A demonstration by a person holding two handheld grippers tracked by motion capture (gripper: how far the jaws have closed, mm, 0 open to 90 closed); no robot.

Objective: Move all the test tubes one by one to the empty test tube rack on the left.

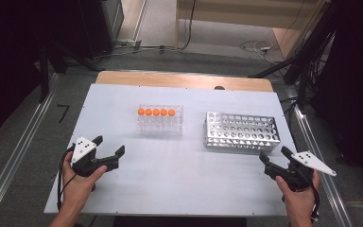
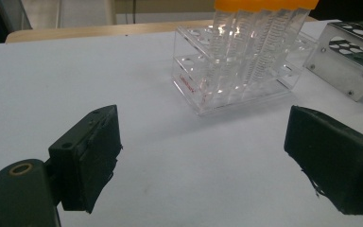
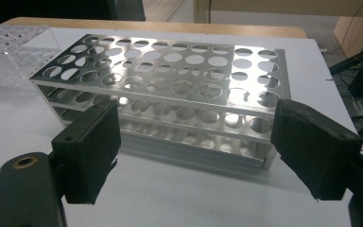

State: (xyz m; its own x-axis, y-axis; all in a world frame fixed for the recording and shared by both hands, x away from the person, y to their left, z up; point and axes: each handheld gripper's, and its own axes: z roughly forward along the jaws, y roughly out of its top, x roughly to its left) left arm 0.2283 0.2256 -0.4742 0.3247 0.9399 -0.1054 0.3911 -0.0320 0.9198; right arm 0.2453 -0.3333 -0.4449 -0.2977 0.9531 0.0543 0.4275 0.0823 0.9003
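Observation:
A clear plastic rack (image 1: 160,120) (image 2: 236,75) stands mid-table and holds several orange-capped tubes (image 1: 156,112) (image 2: 260,19) in one row. To its right stands a metal rack (image 1: 242,132) (image 3: 170,94) with many round holes, all vacant. My left gripper (image 1: 108,145) (image 2: 203,161) rests open at the table's near left, pointing toward the clear rack, nothing between its jaws. My right gripper (image 1: 275,155) (image 3: 196,156) is open at the near right, just in front of the metal rack's right end, also holding nothing.
The white tabletop (image 1: 179,179) spreads bare between the two hands. A wooden strip (image 1: 184,80) runs along the far edge. Cables (image 1: 255,46) lie on the floor beyond, and metal rails (image 1: 9,161) flank both sides of the table.

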